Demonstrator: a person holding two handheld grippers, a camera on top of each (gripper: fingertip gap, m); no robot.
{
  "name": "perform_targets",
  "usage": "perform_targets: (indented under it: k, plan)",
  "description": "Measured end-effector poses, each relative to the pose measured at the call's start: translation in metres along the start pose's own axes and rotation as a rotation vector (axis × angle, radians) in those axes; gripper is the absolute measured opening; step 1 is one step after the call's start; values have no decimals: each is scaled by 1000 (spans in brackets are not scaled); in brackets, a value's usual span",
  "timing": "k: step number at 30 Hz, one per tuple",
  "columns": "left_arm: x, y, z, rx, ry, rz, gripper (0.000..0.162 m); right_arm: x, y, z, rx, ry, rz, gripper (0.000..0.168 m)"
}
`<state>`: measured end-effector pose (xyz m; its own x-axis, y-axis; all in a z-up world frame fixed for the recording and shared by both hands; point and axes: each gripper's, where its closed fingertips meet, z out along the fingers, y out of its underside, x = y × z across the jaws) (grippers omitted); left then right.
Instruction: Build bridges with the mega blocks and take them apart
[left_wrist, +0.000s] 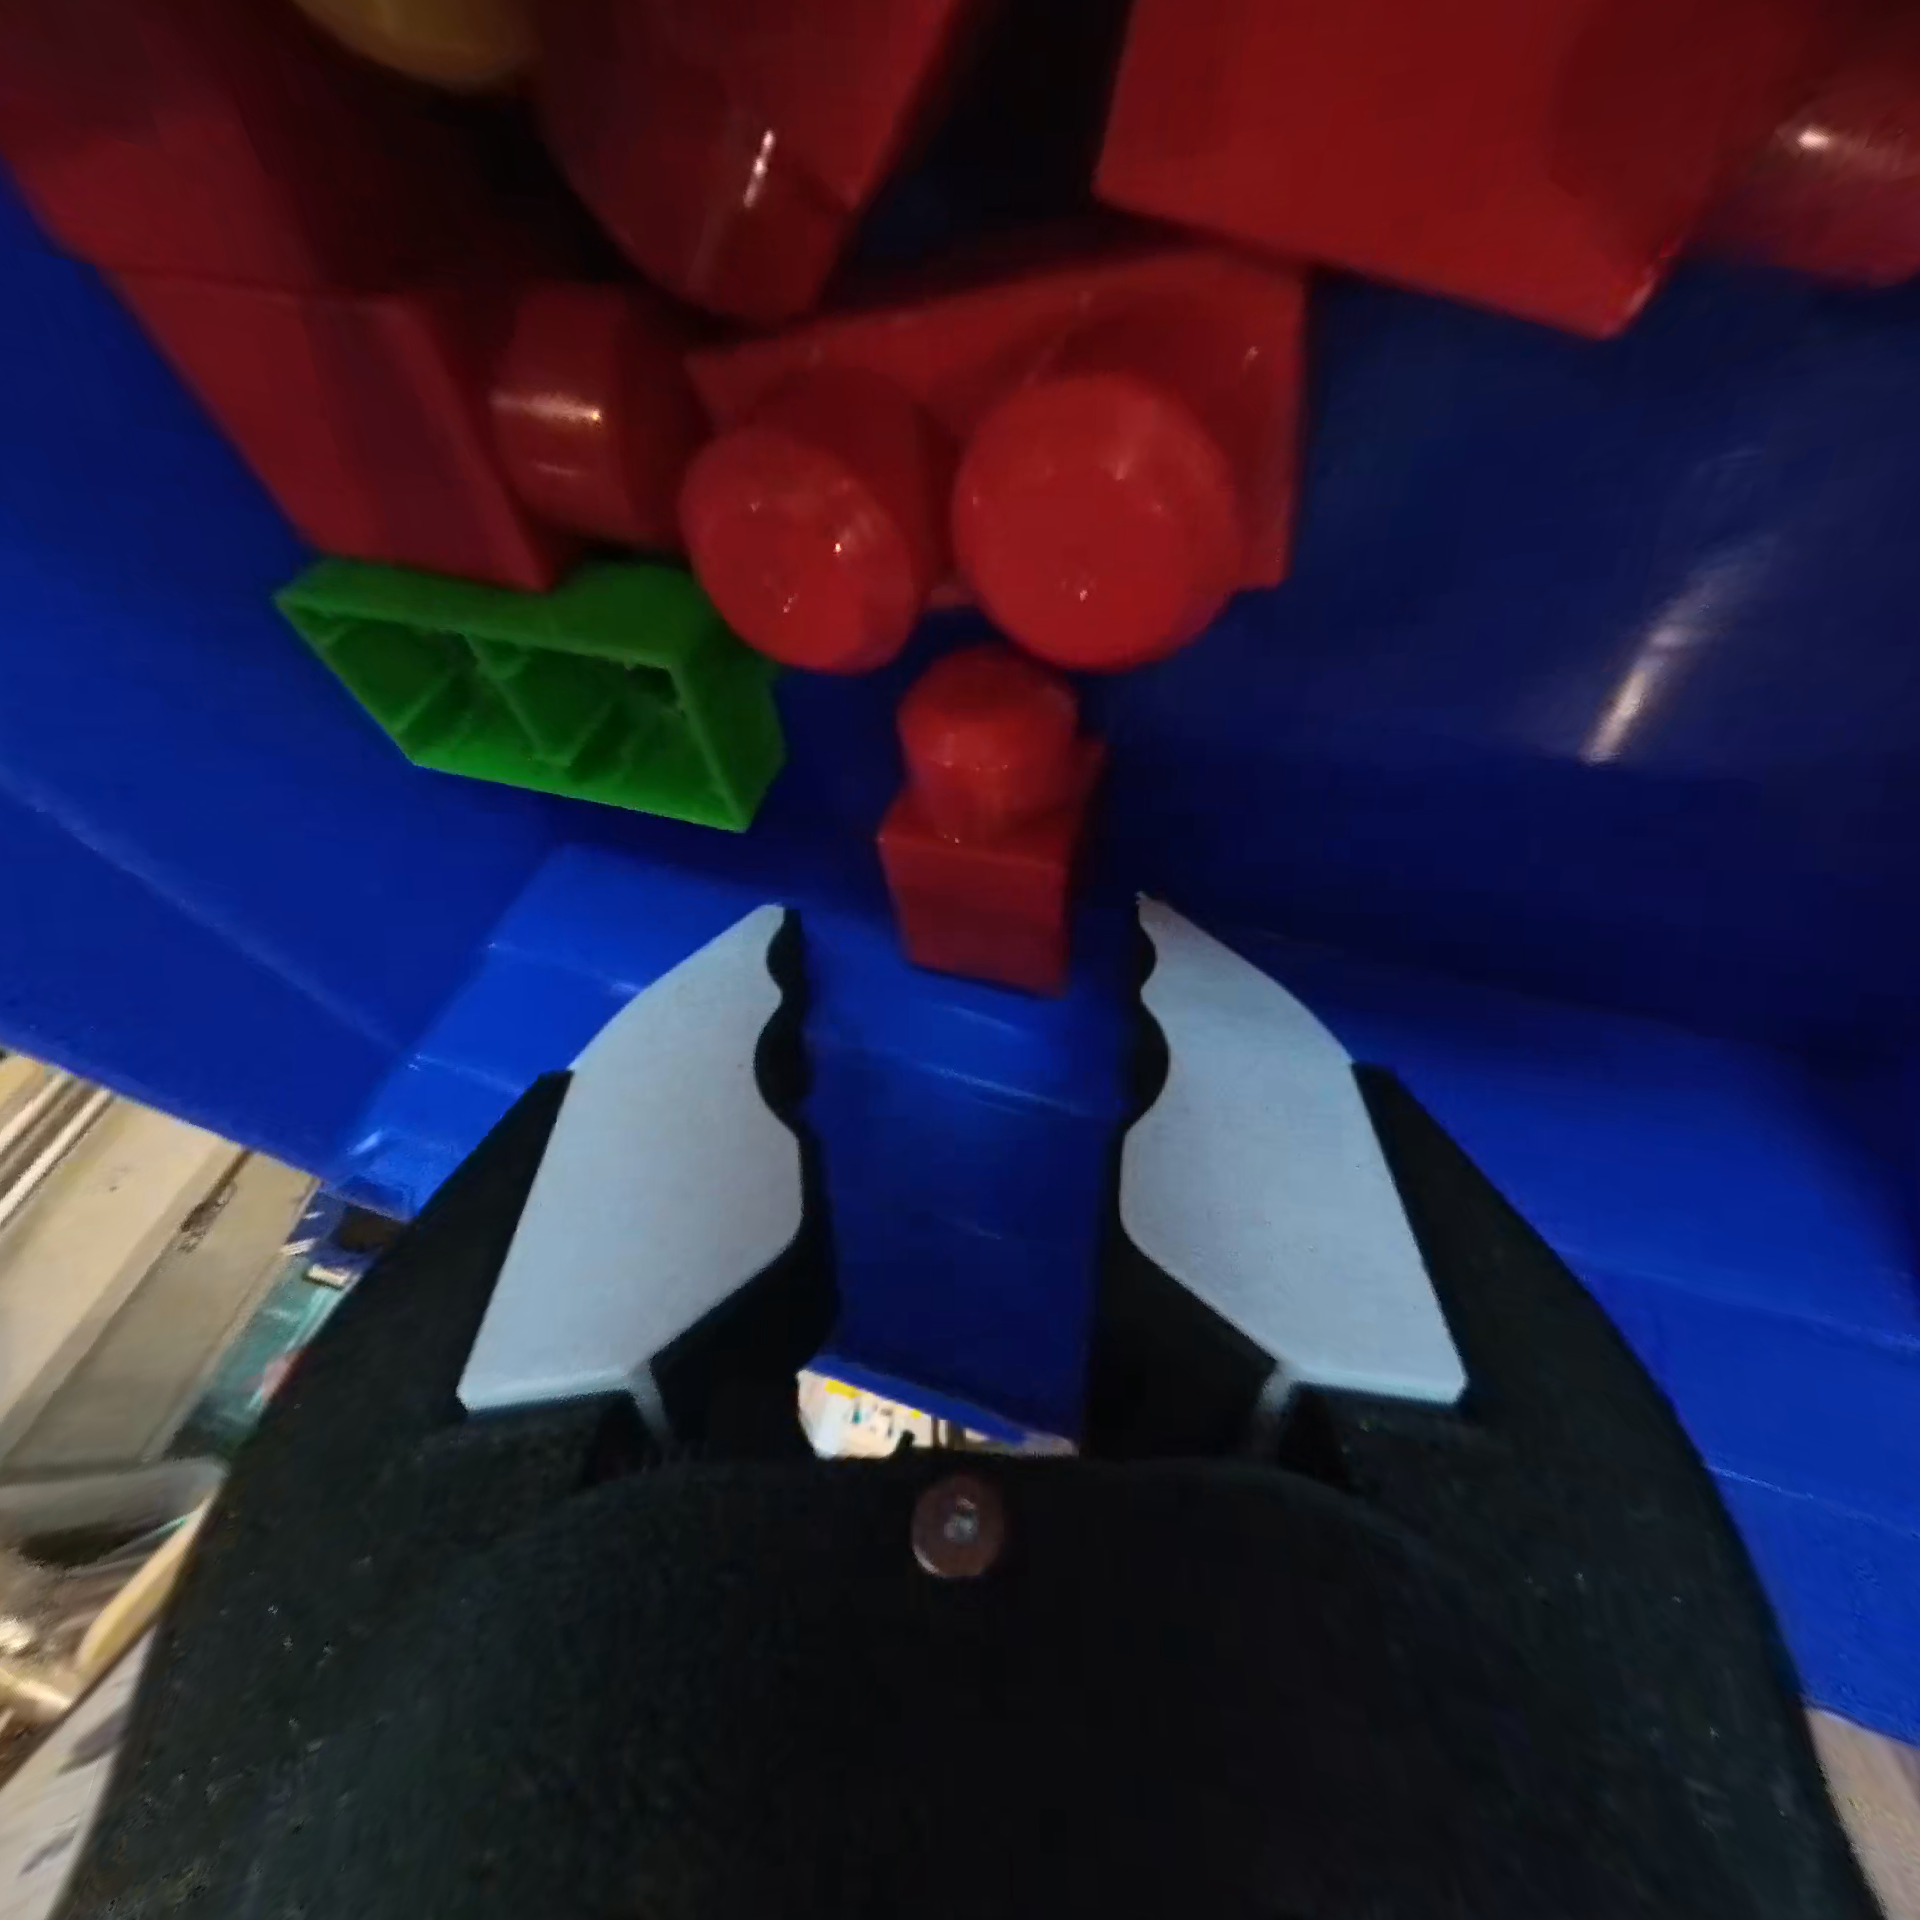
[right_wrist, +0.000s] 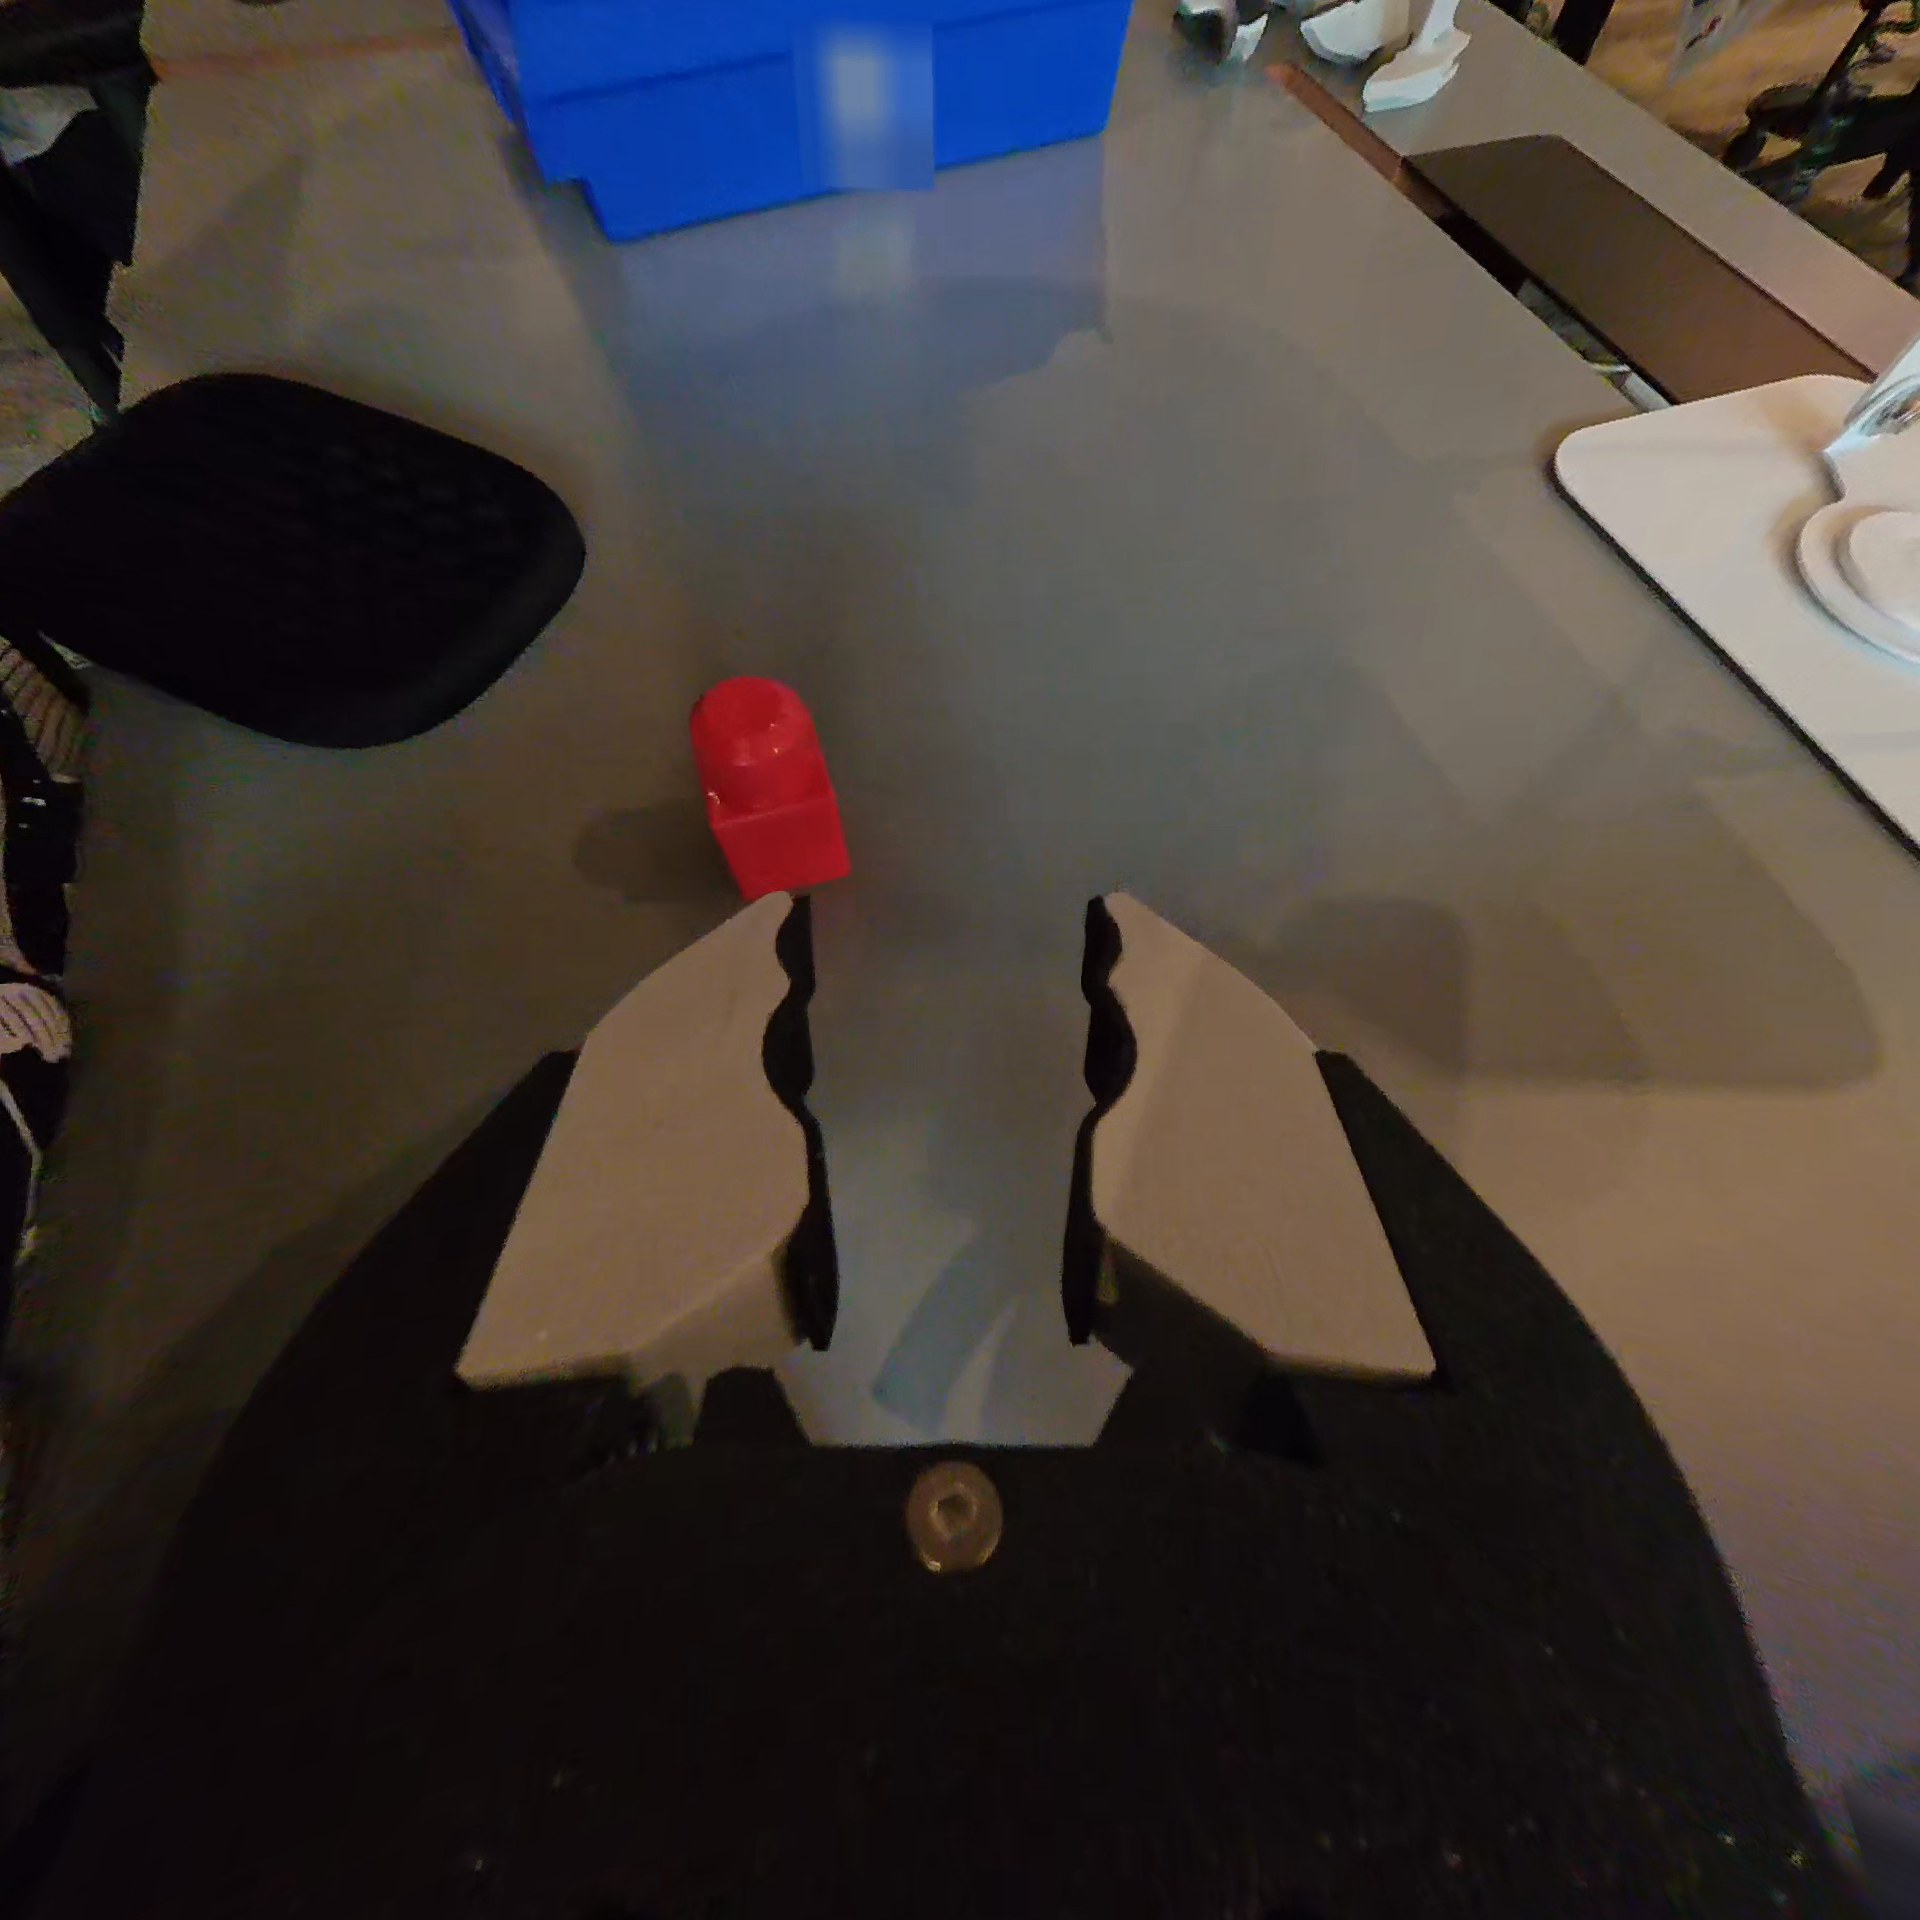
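Observation:
In the left wrist view my left gripper (left_wrist: 964, 909) is open and empty, reaching over the rim of a blue bin (left_wrist: 312, 935). Its fingers straddle a ridge of the bin wall. A small red one-stud block (left_wrist: 982, 842) lies just beyond the fingertips. Behind it are a red two-stud block (left_wrist: 987, 499), several larger red blocks (left_wrist: 1403, 135) and a green block (left_wrist: 551, 691) lying with its hollow side up. In the right wrist view my right gripper (right_wrist: 943, 900) is open and empty above the grey table (right_wrist: 1143, 623). A single red one-stud block (right_wrist: 769, 800) stands just past its left fingertip.
The blue bin (right_wrist: 727, 114) stands at the far end of the table. A black mesh chair headrest (right_wrist: 281, 551) is at the left edge. A white tray (right_wrist: 1714, 540) with white items sits at the right, with a brown flat box (right_wrist: 1621, 249) behind it. The grippers' ends are close to 60 cm from one another. My right gripper is the nearer one to the single red one-stud block (right_wrist: 769, 800): about 6 cm, against 55 cm.

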<state>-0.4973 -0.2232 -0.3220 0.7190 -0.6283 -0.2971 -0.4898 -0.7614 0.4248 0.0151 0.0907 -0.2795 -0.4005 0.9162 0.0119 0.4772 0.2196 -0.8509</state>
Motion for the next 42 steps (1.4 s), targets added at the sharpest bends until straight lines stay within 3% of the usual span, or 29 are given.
perform_targets:
  k: [8, 11, 16, 19, 22, 27, 35, 39, 42]
  plan:
    - [3, -9, 10, 42, 24, -13, 56, 3, 5, 3, -35, 21, -5, 50]
    - [9, -8, 15, 51, 28, -15, 42, 2, 4, 3, -31, 17, -6, 49]
    - [10, -4, -2, 98, -47, -61, 40, 0, 1, 2, -34, 27, -27, 49]
    - [-4, -7, -40, 246, -220, -194, 40, -2, -4, 2, -24, 30, -37, 49]
    - [-10, -24, -96, 509, -378, -394, 39, -7, -12, 1, -8, 20, -58, 48]
    - [23, -84, -190, 973, -439, -543, 39, -22, -26, 1, -11, 2, -134, 47]
    - [92, -164, -295, 1449, -255, -579, 38, -60, -60, 3, -38, -51, -346, 47]
    - [136, -206, -337, 1649, -117, -476, 38, -84, -84, 9, -60, -118, -552, 48]
    - [173, -241, -352, 1690, 27, -357, 38, -106, -107, 11, -34, -193, -761, 48]
